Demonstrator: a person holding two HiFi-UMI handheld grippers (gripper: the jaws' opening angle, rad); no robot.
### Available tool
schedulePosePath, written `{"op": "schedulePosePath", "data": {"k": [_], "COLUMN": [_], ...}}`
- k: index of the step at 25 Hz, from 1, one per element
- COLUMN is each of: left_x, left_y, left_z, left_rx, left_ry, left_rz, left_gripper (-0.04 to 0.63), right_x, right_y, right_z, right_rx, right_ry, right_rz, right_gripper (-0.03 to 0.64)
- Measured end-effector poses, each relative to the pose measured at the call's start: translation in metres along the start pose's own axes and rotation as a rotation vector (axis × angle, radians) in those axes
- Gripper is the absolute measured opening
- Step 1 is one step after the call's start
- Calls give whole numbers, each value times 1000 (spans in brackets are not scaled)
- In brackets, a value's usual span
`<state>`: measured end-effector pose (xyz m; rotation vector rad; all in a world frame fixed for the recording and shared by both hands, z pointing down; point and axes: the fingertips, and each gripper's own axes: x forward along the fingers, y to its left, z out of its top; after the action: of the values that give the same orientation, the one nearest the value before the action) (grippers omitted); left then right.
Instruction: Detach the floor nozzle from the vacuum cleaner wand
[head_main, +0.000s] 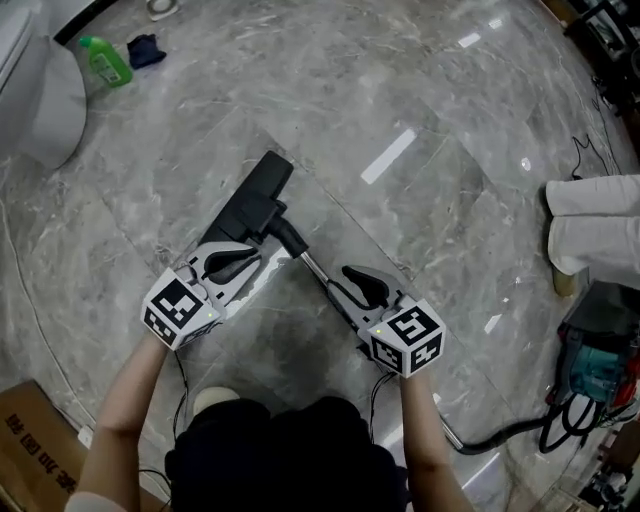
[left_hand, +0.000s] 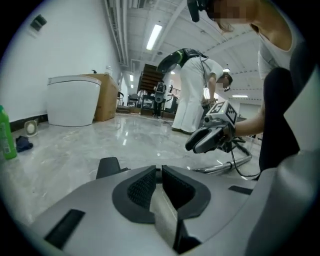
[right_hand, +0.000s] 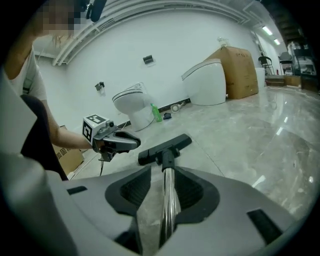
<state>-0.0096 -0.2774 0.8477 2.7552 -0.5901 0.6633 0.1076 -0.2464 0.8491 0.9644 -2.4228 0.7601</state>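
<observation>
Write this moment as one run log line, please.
left gripper: shut, empty, beside nozzle | right gripper: open, wand between jaws, not gripped | nozzle: on floor, attached to wand

Left tongs (left_hand: 158, 171) together, right tongs (right_hand: 165, 172) apart

Cardboard box (head_main: 30, 440), lower left of head view: dark printed characters in Chinese script ran across its face, seen askew and not legible with confidence. In the right gripper view the box (right_hand: 70, 159) showed a few such characters, too small to read.

Marker cube (head_main: 178, 310) of left gripper (head_main: 250, 262) and cube (head_main: 410, 338) of right gripper (head_main: 340, 280) bore black-and-white square codes, no letters or digits.

Green bottle (head_main: 105, 60): label unreadable.
</observation>
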Motion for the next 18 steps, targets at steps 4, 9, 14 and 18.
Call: {"op": "schedulePosePath", "data": {"k": [4,9,14,18], "left_x": [21,46,63,75], "left_y": [-8,-3,8,7], "left_z": [-16,-27,-30,-36], "left_rx": [211,675,936,1070], "left_ry": [103,322,445,527], "left_rz": [-64,-109,-146,-175], "left_gripper": [194,258,258,258], "right_x": [24,58,81,82], "right_y": [-4,-7,-9,-14], "right_z": [-28,-45,-60,-62], "right_rx": [-55,-122,-148,-163], "right_ry": [119,228,304,326], "right_rz": [20,-7,-25,-60], "right_gripper": [213,221,219,163]}}
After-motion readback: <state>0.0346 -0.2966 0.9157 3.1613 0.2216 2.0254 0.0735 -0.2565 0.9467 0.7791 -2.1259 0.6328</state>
